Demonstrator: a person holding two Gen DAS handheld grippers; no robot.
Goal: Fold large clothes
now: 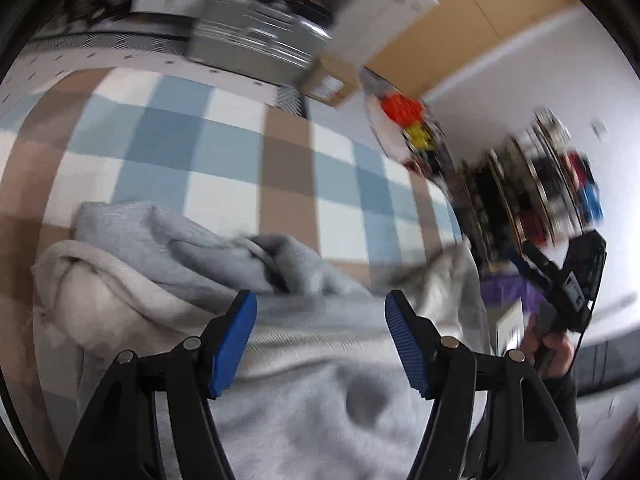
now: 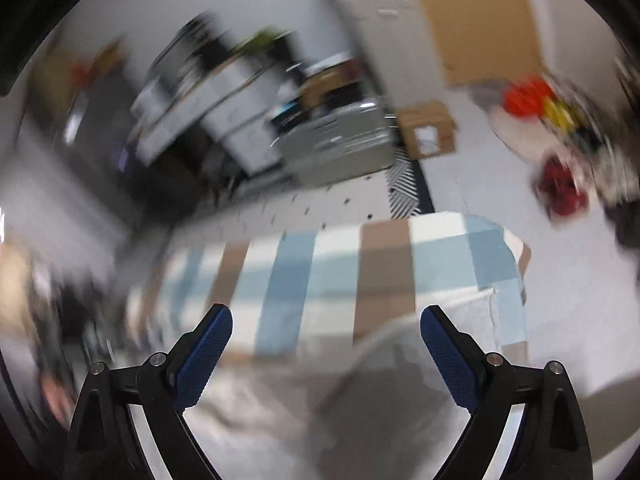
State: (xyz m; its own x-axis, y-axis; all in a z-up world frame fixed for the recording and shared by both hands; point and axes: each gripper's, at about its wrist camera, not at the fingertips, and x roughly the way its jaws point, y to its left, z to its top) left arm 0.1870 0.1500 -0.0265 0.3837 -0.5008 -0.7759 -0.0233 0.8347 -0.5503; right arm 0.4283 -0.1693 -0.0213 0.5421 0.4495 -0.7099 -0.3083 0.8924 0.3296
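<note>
No legible text, labels or numbers anywhere; white label on cardboard box (image 2: 427,135) blurred.

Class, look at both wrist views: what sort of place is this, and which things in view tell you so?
Probably a lived-in room at home, perhaps a bedroom or storeroom. A grey garment lies on a checked cloth, white drawers and cardboard boxes stand along the wall, and bright toys sit beyond.

A checked cloth (image 1: 224,152) in blue, white and tan squares covers the surface. Beyond its far edge stand a grey ribbed case (image 1: 256,40) and a small cardboard box (image 1: 328,84). Far right, blurred shelves (image 1: 548,184) hold red, yellow and blue items against a white wall (image 1: 520,92)
</note>
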